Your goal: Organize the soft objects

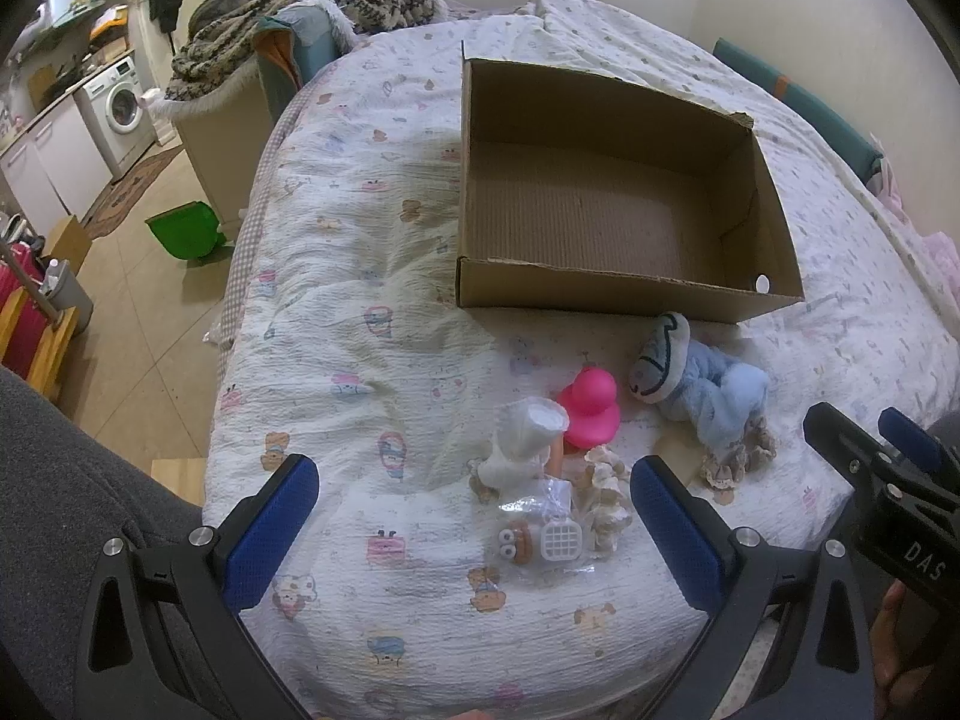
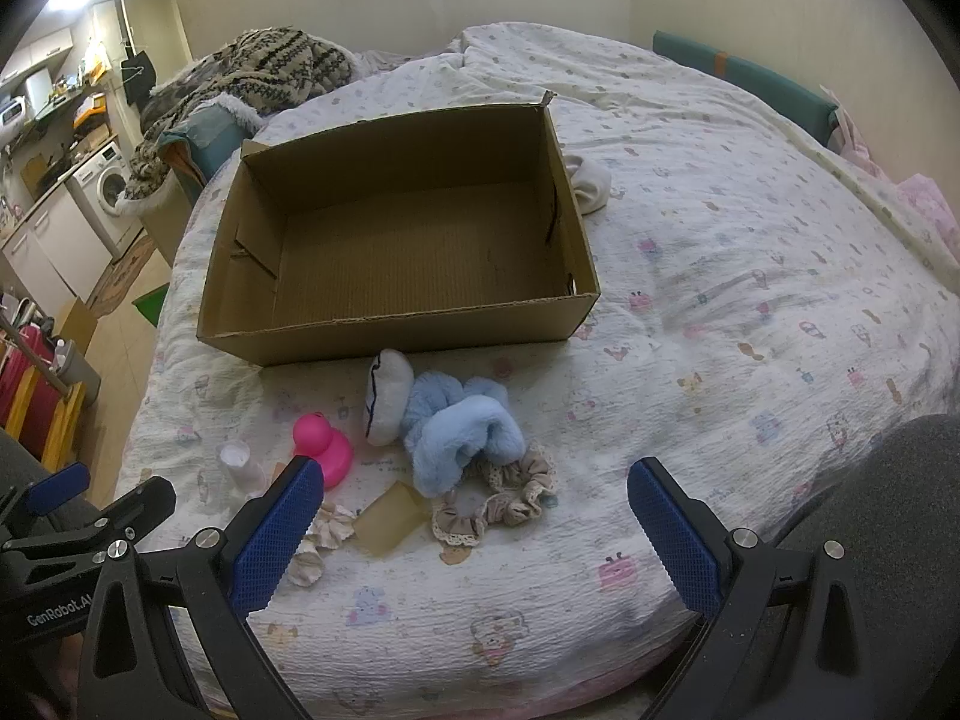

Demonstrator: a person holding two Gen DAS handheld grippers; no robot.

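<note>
An empty open cardboard box [image 1: 624, 291] [image 2: 420, 333] sits on the bed. In front of it lie a pink rubber duck [image 1: 591, 408] [image 2: 321, 447], a fluffy blue plush [image 1: 720, 396] [image 2: 456, 426] with a white slipper-like piece [image 1: 657, 360] [image 2: 387, 393], a beige lace scrunchie [image 2: 498, 501] [image 1: 735, 456], a cream scrunchie [image 1: 606, 495] [image 2: 318, 540], a small doll in white [image 1: 528, 441] and a clear bag of small toys [image 1: 543, 531]. My left gripper [image 1: 474, 528] is open above the bag. My right gripper [image 2: 474, 531] is open near the beige scrunchie.
The bed [image 1: 372, 276] has a white printed quilt. A white cloth [image 2: 591, 180] lies behind the box. A patterned blanket [image 1: 312, 6] is piled at the far left. A green dustpan [image 1: 186, 231], washing machine [image 1: 123, 105] and red suitcase [image 1: 21, 306] stand on the floor at left.
</note>
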